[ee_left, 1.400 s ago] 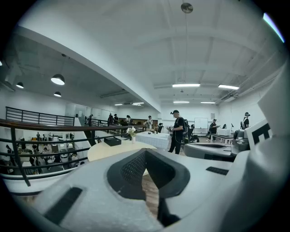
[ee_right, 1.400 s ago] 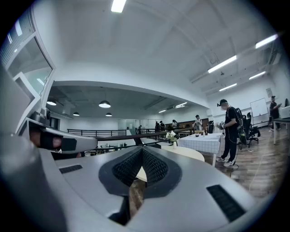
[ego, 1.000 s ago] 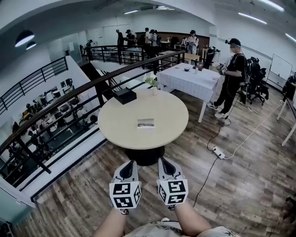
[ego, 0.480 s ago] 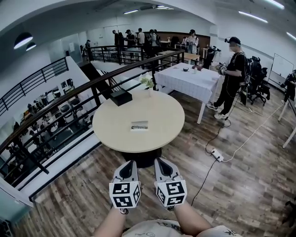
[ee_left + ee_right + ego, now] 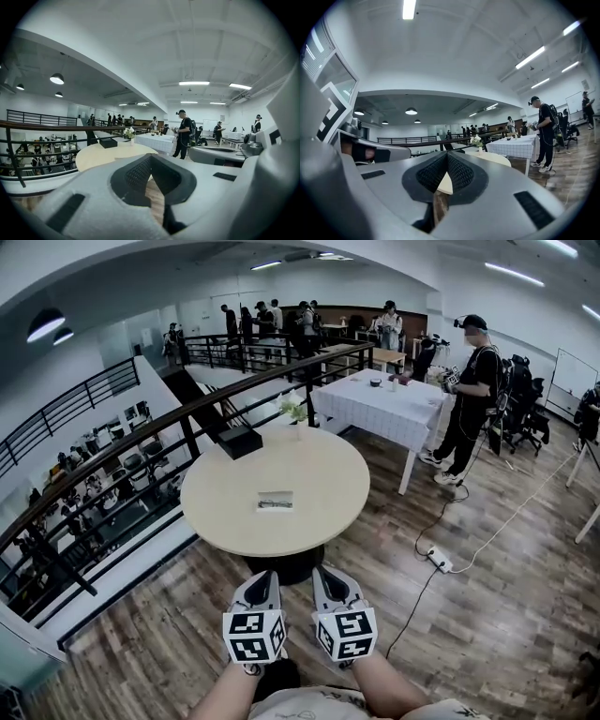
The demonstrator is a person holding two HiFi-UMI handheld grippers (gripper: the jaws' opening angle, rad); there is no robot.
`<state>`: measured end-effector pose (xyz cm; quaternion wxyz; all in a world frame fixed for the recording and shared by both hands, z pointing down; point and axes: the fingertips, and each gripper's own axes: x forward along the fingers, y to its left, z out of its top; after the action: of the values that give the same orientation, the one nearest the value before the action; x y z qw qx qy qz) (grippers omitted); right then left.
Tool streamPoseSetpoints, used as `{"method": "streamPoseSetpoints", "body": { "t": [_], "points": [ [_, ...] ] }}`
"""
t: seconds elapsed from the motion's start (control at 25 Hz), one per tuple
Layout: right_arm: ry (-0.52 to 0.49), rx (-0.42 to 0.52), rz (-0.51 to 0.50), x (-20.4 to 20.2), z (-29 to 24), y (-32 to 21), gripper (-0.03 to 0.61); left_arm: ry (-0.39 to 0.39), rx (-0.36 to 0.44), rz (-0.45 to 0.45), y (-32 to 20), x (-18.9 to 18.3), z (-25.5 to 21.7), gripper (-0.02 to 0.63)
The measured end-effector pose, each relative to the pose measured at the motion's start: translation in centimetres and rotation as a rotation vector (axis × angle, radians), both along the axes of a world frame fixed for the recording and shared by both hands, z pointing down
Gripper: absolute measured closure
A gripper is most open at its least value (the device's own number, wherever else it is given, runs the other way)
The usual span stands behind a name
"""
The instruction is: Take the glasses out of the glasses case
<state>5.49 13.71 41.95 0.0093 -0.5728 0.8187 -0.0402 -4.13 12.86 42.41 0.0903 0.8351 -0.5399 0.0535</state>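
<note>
The glasses case (image 5: pixel 275 502) is a small pale flat box with a dark shape in it, lying near the middle of the round wooden table (image 5: pixel 319 512). It is too small to show whether it is open. My left gripper (image 5: pixel 265 577) and right gripper (image 5: pixel 324 574) hang side by side over the wooden floor, short of the table's near edge and well apart from the case. Both point toward the table. The left gripper (image 5: pixel 150 157) has its jaws closed tip to tip on nothing, and so does the right gripper (image 5: pixel 446 154).
A black box (image 5: pixel 240 440) and a vase of flowers (image 5: pixel 296 411) stand at the table's far edge. A dark railing (image 5: pixel 112 451) runs along the left over a drop. To the right are a cloth-covered table (image 5: pixel 384 404), a standing person (image 5: pixel 469 395) and a power strip with cable (image 5: pixel 441 559).
The table and case have slid left and slightly down in the head view, so they sit a little nearer. Both grippers keep their place, still shut.
</note>
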Motion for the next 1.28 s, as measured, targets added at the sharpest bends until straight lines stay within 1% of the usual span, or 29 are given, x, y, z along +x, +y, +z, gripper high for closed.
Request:
{"method": "streamPoseSetpoints", "body": {
  "t": [0.24,0.44,0.64,0.8,0.96,1.28],
  "points": [
    [-0.014,-0.029,0.003,1.2,0.9,-2.5,0.565,-0.005,-0.016,0.001,-2.3,0.9,1.1,0.601],
    [-0.029,-0.046,0.002,1.5,1.5,-4.3,0.565,-0.034,-0.021,-0.003,-4.2,1.5,1.5,0.601],
    [-0.028,-0.06,0.001,1.9,2.3,-6.4,0.565,-0.015,-0.055,0.013,-6.1,2.4,2.6,0.601],
    [-0.017,-0.062,-0.008,1.9,2.4,-8.2,0.565,-0.009,-0.063,0.01,-8.0,2.5,3.0,0.601],
    [-0.014,-0.062,-0.009,1.7,2.0,-11.0,0.565,-0.013,-0.068,0.017,-10.8,2.5,2.8,0.601],
    [0.002,-0.063,-0.004,1.5,1.5,-18.3,0.565,-0.006,-0.067,0.027,-18.3,2.4,2.0,0.601]
  ]
}}
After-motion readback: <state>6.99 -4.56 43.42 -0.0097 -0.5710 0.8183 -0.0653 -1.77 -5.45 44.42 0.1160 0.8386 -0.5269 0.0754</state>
